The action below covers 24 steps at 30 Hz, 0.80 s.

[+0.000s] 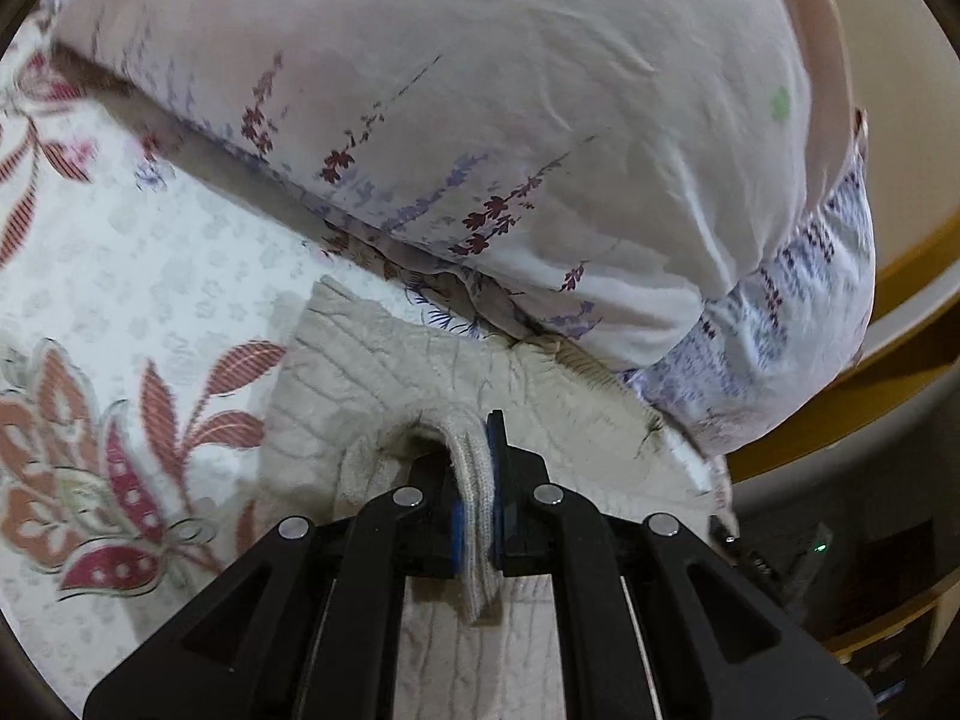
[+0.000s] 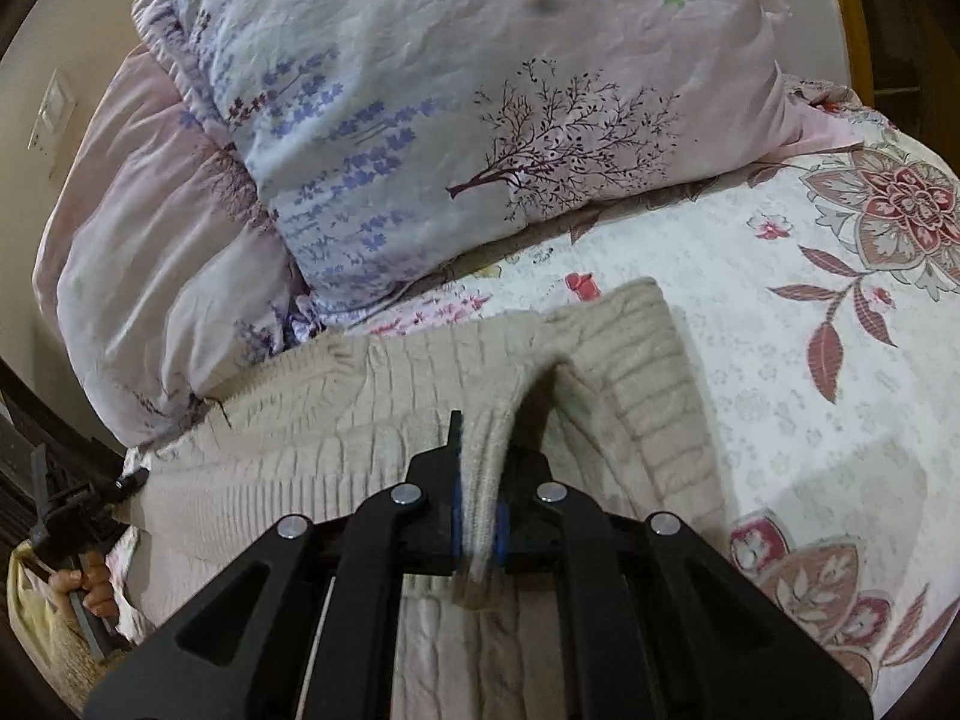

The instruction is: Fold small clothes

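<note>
1. Two claws are seen clamped on one beige knit garment (image 1: 372, 372) spread on a floral bedsheet (image 1: 120, 252).
2. Left claw (image 1: 477, 516): a ribbed edge is pinched between narrow jaws.
3. Right claw (image 2: 480, 516): a raised fold is gripped likewise.
4. Garment's far edge lies against a pillow (image 2: 456, 90).

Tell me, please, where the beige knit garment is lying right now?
The knit garment lies on the floral bedsheet, its far edge just below the pillow. In both wrist views it fills the lower centre, pinched by the left gripper and right gripper.
</note>
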Tool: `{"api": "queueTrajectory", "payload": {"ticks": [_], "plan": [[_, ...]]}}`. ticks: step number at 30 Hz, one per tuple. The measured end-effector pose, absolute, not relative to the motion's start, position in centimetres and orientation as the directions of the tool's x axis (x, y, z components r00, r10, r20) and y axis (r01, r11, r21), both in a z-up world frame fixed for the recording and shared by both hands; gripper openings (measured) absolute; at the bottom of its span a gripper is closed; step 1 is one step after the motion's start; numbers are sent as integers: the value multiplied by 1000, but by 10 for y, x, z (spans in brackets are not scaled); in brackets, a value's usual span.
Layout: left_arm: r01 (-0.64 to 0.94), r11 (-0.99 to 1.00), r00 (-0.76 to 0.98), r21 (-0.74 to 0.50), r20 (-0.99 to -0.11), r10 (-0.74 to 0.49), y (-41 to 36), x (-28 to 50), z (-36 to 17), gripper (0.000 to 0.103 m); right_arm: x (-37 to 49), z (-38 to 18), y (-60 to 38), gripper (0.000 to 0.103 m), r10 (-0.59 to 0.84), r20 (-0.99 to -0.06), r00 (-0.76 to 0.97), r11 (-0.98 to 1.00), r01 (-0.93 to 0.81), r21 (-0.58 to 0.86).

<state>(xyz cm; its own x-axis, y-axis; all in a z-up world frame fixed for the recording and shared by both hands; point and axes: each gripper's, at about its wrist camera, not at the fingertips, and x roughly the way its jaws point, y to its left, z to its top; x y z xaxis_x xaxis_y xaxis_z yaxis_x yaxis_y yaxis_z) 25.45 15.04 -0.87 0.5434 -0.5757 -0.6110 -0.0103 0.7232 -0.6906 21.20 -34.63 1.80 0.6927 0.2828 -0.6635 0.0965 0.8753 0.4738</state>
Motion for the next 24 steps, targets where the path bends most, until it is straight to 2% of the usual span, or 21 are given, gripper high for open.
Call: {"api": "queueTrajectory", "payload": {"ticks": [2,4,7,9,11,12,14,16,19,24], "plan": [[-33,695,533,-718,-601,-595,150,260,-14,6,220,19,-350,15,293,-654,697,854,118,507],[-52,659,530,-750,-580,-619,149,264,-19,6,233,17,-358,37,336,-636,695,809,133,573],[-92,570,538,-817,-522,-662,155,268,-28,7,250,15,-366,49,380,-604,701,743,158,651],[-118,508,545,-853,-483,-685,159,269,-32,13,258,13,-370,55,396,-588,705,708,173,685],[-128,474,563,-871,-457,-688,162,269,-33,24,262,11,-373,56,410,-570,712,671,188,717],[-128,469,572,-874,-451,-685,164,268,-31,27,263,13,-373,56,401,-571,716,673,193,714],[-125,459,608,-879,-434,-665,171,265,-25,45,261,18,-373,56,387,-576,720,690,188,699],[-118,458,636,-881,-421,-646,178,261,-17,52,250,26,-373,56,367,-574,732,711,177,680],[-98,507,645,-856,-442,-623,185,252,-4,52,229,38,-376,56,335,-568,752,744,159,649],[-40,683,621,-730,-553,-555,178,231,14,52,189,57,-385,55,235,-593,770,835,152,528]]}}
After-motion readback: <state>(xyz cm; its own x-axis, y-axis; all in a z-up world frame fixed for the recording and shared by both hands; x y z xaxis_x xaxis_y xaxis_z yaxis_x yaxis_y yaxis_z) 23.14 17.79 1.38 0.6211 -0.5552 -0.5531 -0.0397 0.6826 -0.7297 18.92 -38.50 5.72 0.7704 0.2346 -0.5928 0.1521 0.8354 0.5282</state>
